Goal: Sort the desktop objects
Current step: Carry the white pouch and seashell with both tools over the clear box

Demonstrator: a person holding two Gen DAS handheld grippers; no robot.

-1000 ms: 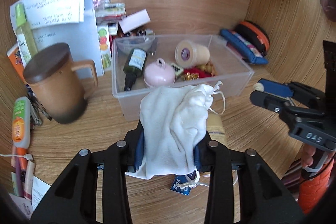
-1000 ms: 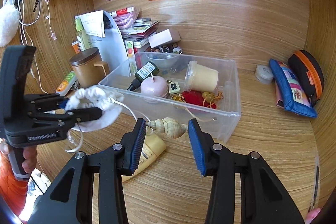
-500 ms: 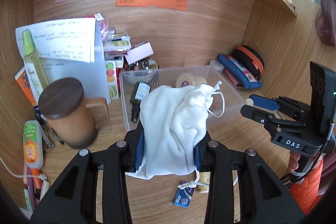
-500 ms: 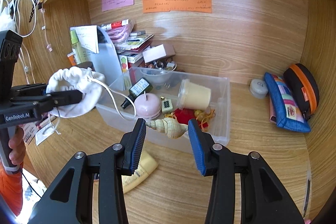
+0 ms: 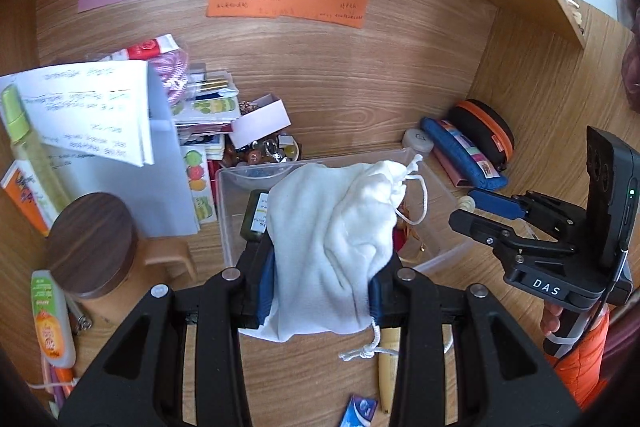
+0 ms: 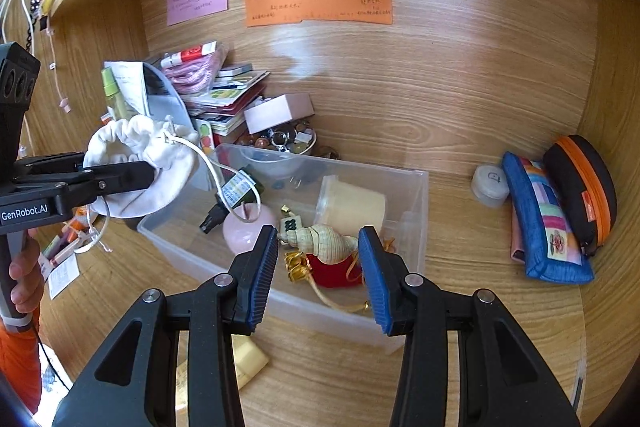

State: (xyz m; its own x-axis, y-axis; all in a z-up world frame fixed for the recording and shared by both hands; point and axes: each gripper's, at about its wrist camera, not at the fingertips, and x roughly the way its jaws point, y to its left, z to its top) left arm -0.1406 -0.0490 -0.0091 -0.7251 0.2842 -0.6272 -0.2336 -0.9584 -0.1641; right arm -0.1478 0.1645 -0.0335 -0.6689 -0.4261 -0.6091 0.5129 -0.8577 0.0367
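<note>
My left gripper point(image 5: 322, 281) is shut on a white drawstring pouch point(image 5: 336, 243), held in the air in front of the clear plastic box point(image 5: 226, 223); from the right wrist view the same pouch point(image 6: 136, 167) hangs at the left, above the box's left corner. Between the blue pads of my right gripper point(image 6: 318, 247) sits a cream spiral seashell point(image 6: 320, 241), pinched at both ends, over the box's point(image 6: 416, 227) front half. Inside the box lie a dark green bottle point(image 6: 234, 195), a pink apple-shaped object point(image 6: 248, 229), a cream cup point(image 6: 352, 205) and a red item with gold cord point(image 6: 332, 273).
A brown lidded mug point(image 5: 94, 247), a paper stand and stacked packets point(image 5: 204, 107) crowd the left. Blue and orange-black pouches point(image 6: 560, 211) and a small white jar point(image 6: 490, 185) lie right. A yellowish tube point(image 6: 244, 363) rests in front of the box. Wooden walls enclose the nook.
Both grippers have risen and drawn back from the box with their loads; the box and desk items now appear smaller and farther. Both grips are unchanged.
</note>
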